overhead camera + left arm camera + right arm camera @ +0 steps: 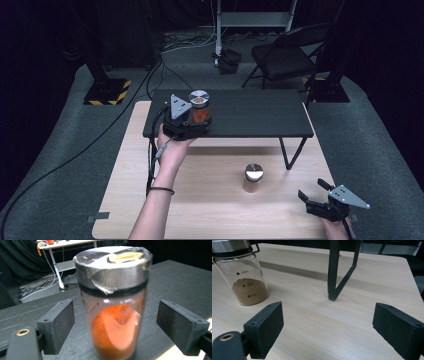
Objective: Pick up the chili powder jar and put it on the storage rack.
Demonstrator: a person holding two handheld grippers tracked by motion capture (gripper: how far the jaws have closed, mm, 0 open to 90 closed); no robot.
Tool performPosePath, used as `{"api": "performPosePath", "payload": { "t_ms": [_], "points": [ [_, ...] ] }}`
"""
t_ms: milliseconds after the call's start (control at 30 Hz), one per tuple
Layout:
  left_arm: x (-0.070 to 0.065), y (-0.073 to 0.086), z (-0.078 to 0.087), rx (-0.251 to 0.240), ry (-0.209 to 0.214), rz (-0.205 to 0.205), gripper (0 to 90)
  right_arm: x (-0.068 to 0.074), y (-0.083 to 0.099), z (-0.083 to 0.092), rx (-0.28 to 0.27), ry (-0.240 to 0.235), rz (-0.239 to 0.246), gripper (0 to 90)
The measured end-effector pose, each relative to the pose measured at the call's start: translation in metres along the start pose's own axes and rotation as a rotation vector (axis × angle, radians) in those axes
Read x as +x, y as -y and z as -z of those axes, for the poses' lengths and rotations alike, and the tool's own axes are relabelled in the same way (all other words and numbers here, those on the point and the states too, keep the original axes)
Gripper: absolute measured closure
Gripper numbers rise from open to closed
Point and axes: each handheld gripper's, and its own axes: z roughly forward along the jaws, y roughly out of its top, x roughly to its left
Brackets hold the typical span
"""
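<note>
1. Up on the black shelf [250, 112], near its left end, stands the jar of orange powder [113, 322], upright under a silver lid [112, 267].
2. Around that jar sits the left gripper [113, 326], its jaws parted on either side with a gap at each pad, so nothing is gripped.
3. Below the shelf, on the wooden table [210, 210], the jar of brown powder [242, 277] stands by the shelf's front leg [334, 272].
4. Well right of the shelf's leg, the right gripper [327, 327] is spread wide and empty.
</note>
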Motion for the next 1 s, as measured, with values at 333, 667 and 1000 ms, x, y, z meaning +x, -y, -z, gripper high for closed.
{"api": "performPosePath", "payload": {
  "t_ms": [333,667,1000],
  "points": [
    [0.009,0.024,0.027,0.015,0.037,-0.030,10.7,0.000,0.000,0.000,0.000,0.001,0.000,9.3],
    [0.014,0.067,0.045,0.020,0.049,-0.038,10.1,0.000,-0.001,0.000,0.006,-0.004,-0.005,9.7],
    [0.018,0.113,0.060,0.022,0.020,-0.003,10.1,0.001,-0.001,0.000,0.008,0.001,-0.001,9.2]
  ]
}}
